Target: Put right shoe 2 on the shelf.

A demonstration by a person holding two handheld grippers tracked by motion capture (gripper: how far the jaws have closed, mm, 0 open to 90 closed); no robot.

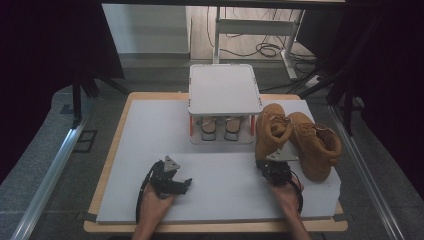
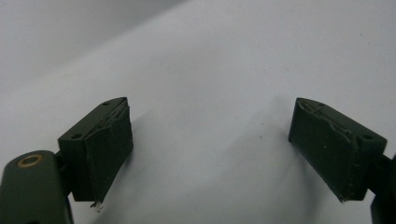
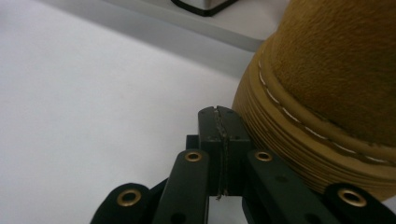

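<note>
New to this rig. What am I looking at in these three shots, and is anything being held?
No robot arm: a person holds a two-jaw gripper in each hand. The high view looks down on the table; each gripper view rides on its own gripper. On the white surface stand a white lidded box and a pair of tan boots. The left gripper is open over bare surface, holding nothing. The right gripper is shut with nothing between its jaws, its tip right beside the near boot's sole; contact is unclear.
</note>
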